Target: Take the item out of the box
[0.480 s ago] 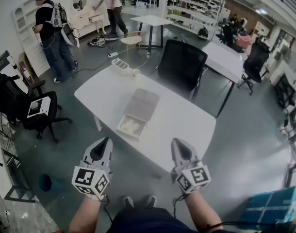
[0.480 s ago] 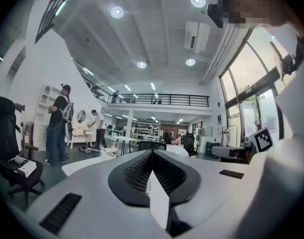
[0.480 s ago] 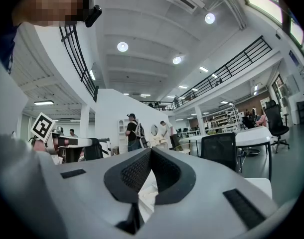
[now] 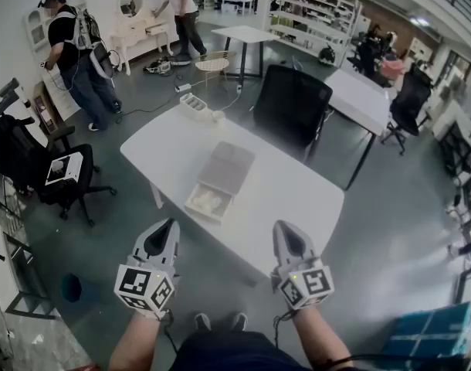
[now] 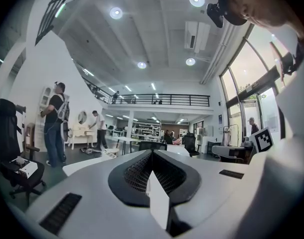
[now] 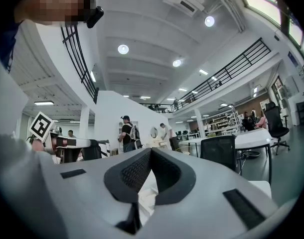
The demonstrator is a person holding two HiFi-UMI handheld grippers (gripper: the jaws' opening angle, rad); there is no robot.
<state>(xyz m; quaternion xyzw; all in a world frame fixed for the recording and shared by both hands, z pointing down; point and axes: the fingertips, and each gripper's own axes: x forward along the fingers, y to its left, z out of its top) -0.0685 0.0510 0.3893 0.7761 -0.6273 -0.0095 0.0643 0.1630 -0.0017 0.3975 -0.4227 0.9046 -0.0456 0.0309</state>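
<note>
Head view, nearest: person's forearms (image 4: 316,338) at the near edge, each reaching forward with a gripper held in the air, short of the surface.
Left gripper (image 4: 171,226): on the near left, jaws pressed together with nothing between them, tip pointing toward the surface's near edge.
Right gripper (image 4: 281,228): level with the other and well apart from it, jaws together at the tip, holding nothing.
Surface (image 4: 297,192): white table running from the far left to the near right, past both grippers.
Box (image 4: 226,166): near the middle of the surface, clear of both grippers. A flat grey sleeve with a white drawer (image 4: 191,205) pulled out toward the near side.
Item (image 4: 207,201): pale and lumpy, lying inside the open drawer, untouched. Too small to say what it is.
Ridged white thing (image 4: 195,105): at the far left corner of the surface, well apart from the box.
Black office chair (image 4: 289,103): pushed against the far side of the surface.
Second black chair (image 4: 19,157): on the floor to the left, with a small white carton (image 4: 63,168) on its seat.
Two people (image 4: 69,49): standing at the far left by white furniture along the wall.
</note>
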